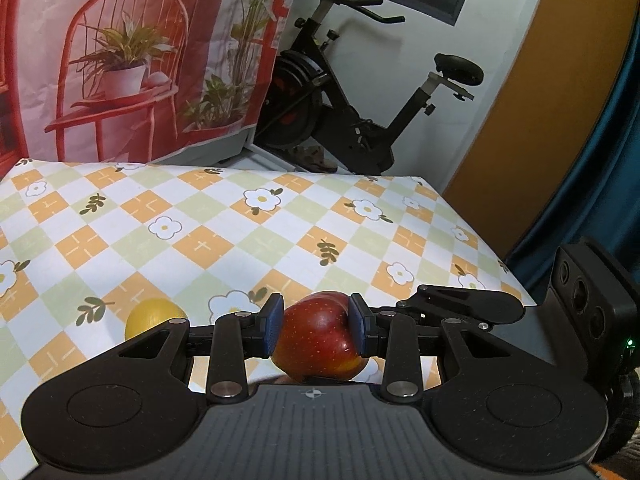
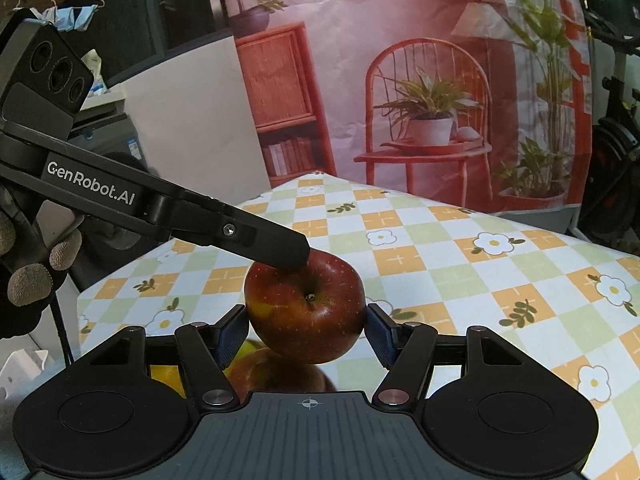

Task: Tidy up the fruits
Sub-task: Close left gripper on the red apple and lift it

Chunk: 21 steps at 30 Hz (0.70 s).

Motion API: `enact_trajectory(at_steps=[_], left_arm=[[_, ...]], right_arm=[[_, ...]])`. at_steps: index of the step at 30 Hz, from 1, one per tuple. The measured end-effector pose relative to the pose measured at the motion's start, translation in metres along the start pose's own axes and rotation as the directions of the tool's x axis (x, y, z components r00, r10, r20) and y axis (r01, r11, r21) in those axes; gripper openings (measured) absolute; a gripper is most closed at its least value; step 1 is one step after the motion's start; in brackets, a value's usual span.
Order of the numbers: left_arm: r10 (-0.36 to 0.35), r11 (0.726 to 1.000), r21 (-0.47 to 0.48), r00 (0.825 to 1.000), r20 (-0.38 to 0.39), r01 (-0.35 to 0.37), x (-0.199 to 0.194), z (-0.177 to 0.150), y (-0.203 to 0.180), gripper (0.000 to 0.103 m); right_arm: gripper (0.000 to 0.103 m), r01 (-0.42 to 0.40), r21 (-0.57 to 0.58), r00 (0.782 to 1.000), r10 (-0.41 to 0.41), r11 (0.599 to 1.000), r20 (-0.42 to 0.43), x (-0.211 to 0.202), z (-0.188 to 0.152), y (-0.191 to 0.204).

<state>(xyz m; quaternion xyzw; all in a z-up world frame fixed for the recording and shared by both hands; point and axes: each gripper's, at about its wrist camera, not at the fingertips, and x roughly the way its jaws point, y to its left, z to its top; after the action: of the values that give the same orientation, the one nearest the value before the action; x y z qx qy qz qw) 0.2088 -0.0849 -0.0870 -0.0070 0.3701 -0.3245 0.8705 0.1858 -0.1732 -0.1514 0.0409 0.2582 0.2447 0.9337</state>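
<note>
A red apple (image 1: 320, 340) is being held off the table, clamped between the two blue pads (image 1: 273, 326) of the left gripper (image 1: 318, 328), whose jaws are standing at a middling width, closed against the fruit's sides. In the right wrist view the same apple (image 2: 308, 312) is showing its stem hollow. One black finger of the left gripper (image 2: 286, 256) is reaching in from the left and pressing on the apple's upper left.

The right gripper (image 2: 306, 334) is spreading its jaws wide. Its two blue pads (image 2: 231, 336) are sitting on either side of the apple. Whether they are pressing on it cannot be told.

Below the held fruit, near the right gripper's body, a second red apple (image 2: 276, 372) is lying. Left of it, a yellow-green fruit (image 2: 250, 349) and a yellow patch of fruit (image 2: 168, 376) are peeking out. Whether those are one fruit or two cannot be told. In the left wrist view one round yellow fruit (image 1: 154, 316) is resting on the table, left of the held apple and partly behind the gripper.

A checked, flower-printed tablecloth (image 1: 280, 232) is covering the table. Beyond the far edge a printed backdrop (image 1: 140, 60), with one red chair and potted plants, is hanging. To its right one black exercise bike (image 1: 360, 112) is standing. A gloved hand (image 2: 24, 280) is gripping the left gripper's handle.
</note>
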Motion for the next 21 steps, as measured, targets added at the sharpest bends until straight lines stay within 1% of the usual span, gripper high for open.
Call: enact_trajectory(at_steps=[6, 21], left_arm=[[0.002, 1.0, -0.005, 1.0, 0.01, -0.002, -0.009, -0.009, -0.006, 0.037], [-0.016, 1.0, -0.013, 1.0, -0.021, 0.016, -0.026, -0.035, -0.014, 0.037]], right_arm=[[0.059, 0.0, 0.009, 1.0, 0.0, 1.0, 0.001, -0.011, -0.006, 0.013], [0.06, -0.001, 0.027, 1.0, 0.002, 1.0, -0.026, -0.032, -0.031, 0.039]])
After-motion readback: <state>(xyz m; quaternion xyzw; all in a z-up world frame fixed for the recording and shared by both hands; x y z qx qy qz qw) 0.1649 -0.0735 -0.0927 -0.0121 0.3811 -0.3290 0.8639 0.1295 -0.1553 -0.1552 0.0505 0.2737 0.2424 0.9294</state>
